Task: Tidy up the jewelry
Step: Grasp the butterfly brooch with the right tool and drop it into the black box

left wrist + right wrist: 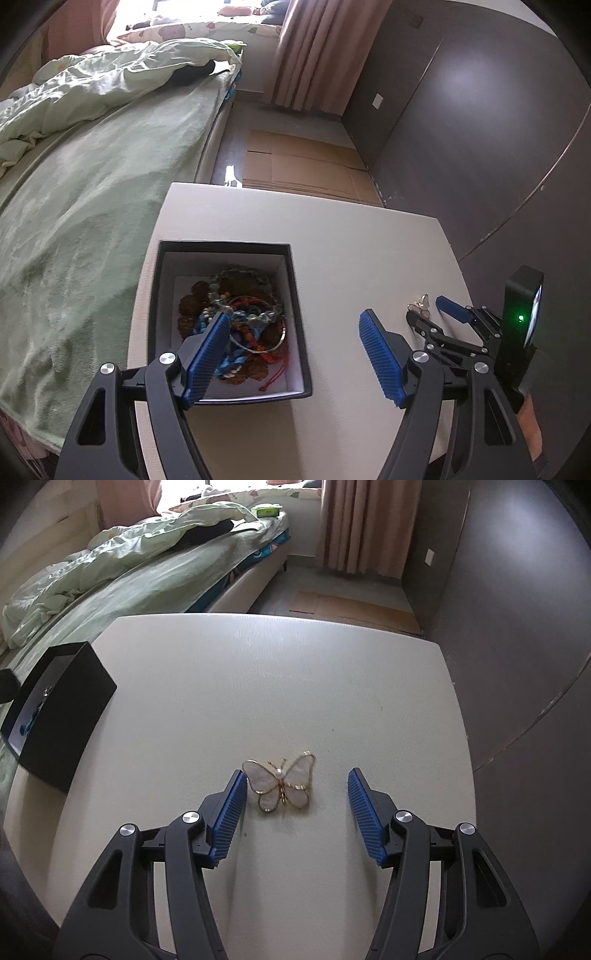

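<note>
A butterfly brooch [280, 785] lies flat on the pale tabletop [295, 686], a little below the middle of the right wrist view. Its four wings are milky, pearly white and each is edged in thin gold wire; a small pearl sits at the top of the gold body, and two fine gold feelers curl out above it. The right gripper [295, 812] hangs over it with its blue ribbed fingers [229, 816] standing apart, the brooch lying between them. The left finger sits just beside the brooch's left wing, whether it touches cannot be told, and the right finger is clear of it.

At the left edge of the same view stands a black box [62, 716] on the tabletop, seen from its outer side.

In the left wrist view the box [229, 246] is open and white inside, sitting in the lower middle of the frame. It holds a tangled heap of jewelry [236, 328]: clear and bluish bead strings, a dark bead bracelet, blue and red cords, brownish pieces and a thin silver bangle. The left gripper [291, 354] has its fingers spread wide and holds nothing; its left finger hangs over the box, its right one over bare tabletop. At the right of this frame the brooch [419, 306] shows small beside the other gripper's tips.

No writing or brand can be read on anything.
</note>
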